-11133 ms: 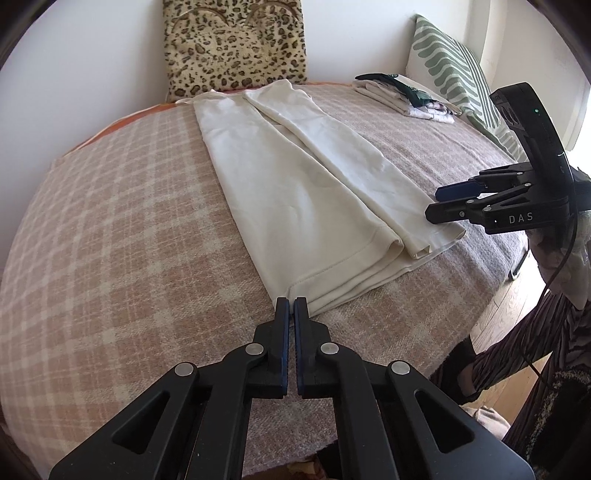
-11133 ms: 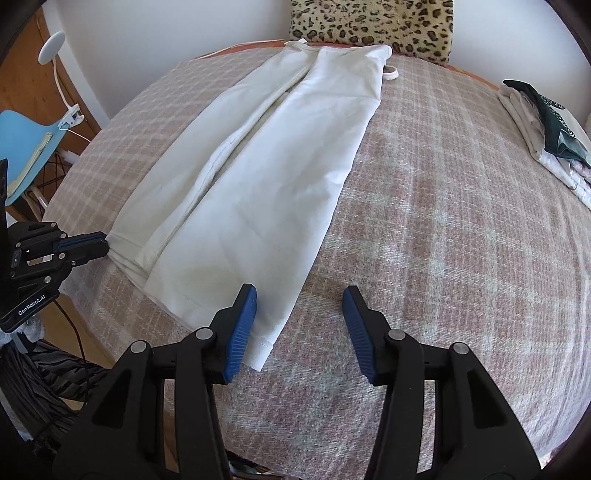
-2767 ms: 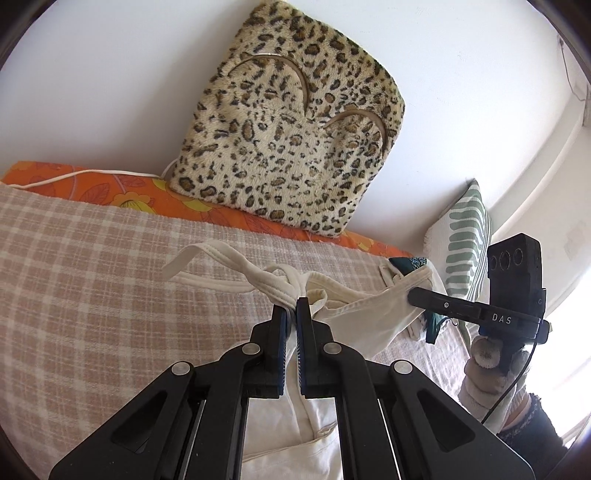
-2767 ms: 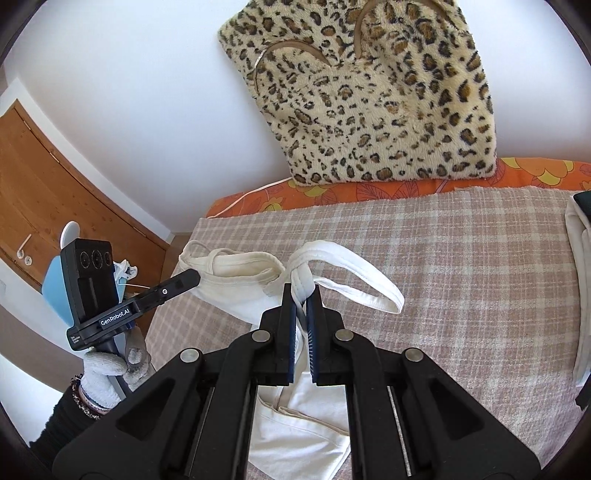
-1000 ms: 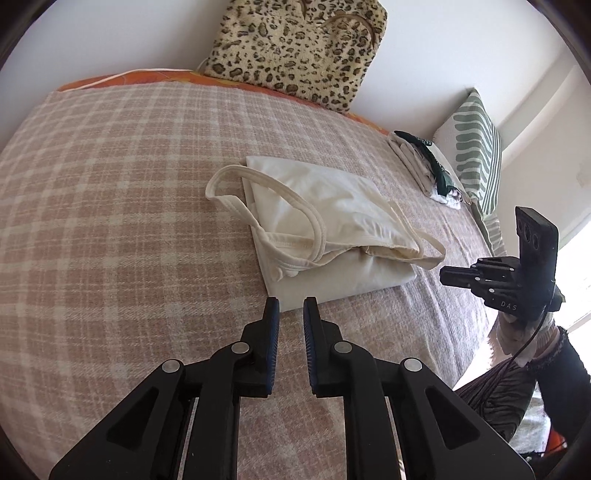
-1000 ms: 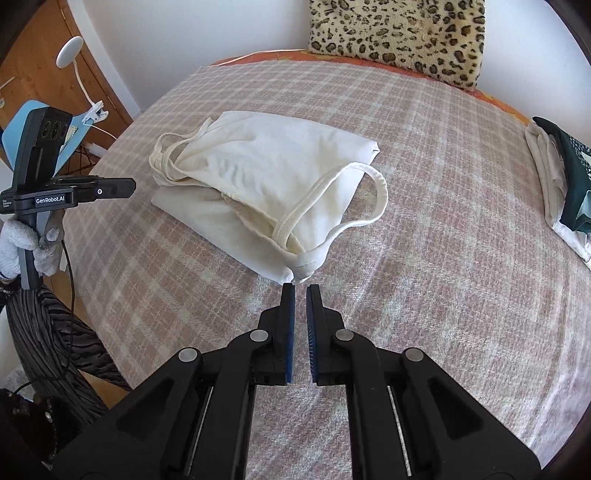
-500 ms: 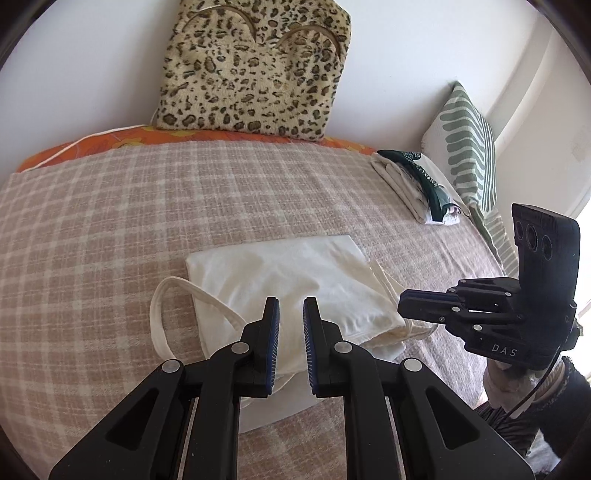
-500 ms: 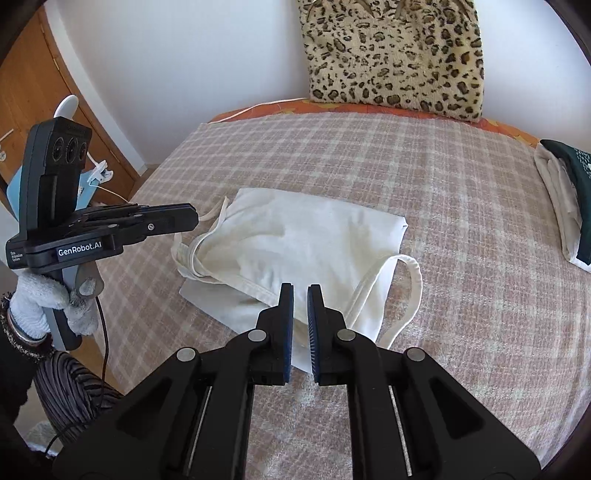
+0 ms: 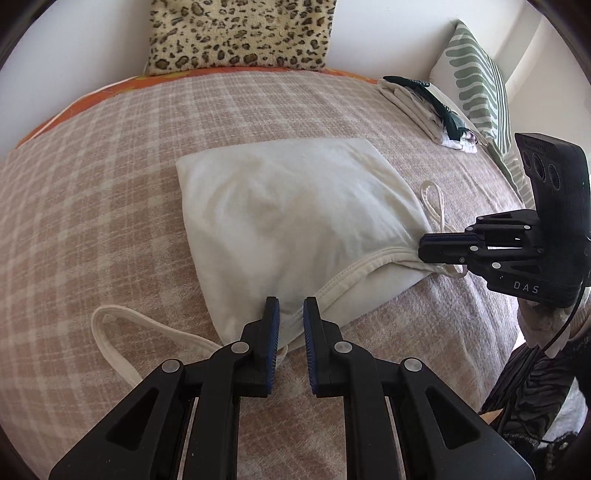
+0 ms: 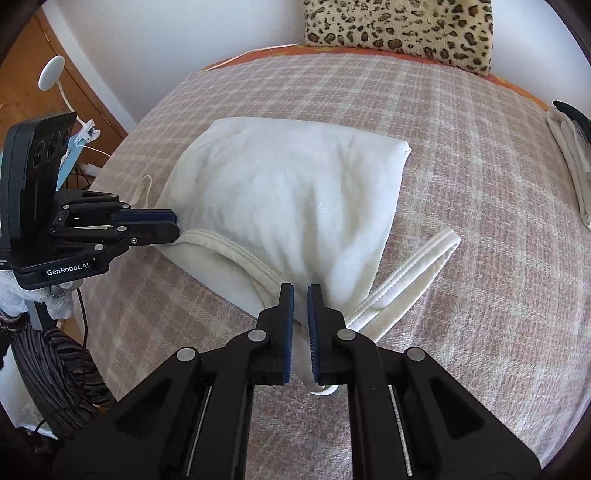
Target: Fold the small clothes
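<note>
Closest in: left claw (image 9: 290,321) down at the near left corner of the folded cream top (image 9: 288,206), pads parted just a crack with the hem showing between them, so looked released rather than biting. Right claw (image 10: 300,314) parked at the near right corner, pads almost together over hem and strap; couldn't tell whether actually pinching or just resting there. Top lay straight ahead of both claws on the bed's plaid blanket (image 9: 92,166), near hem running side to side from one claw to the other, neither hand really closer. Reckoned the next fold would go away from the claws, near edge over to far edge. Loose strap loop (image 9: 114,332) sprawled out left, another (image 10: 417,266) out right, probably needing a tuck first. Further back: stack of folded clothes (image 9: 424,107) beside a striped pillow (image 9: 476,74), leopard cushion (image 9: 240,33) against the wall.
</note>
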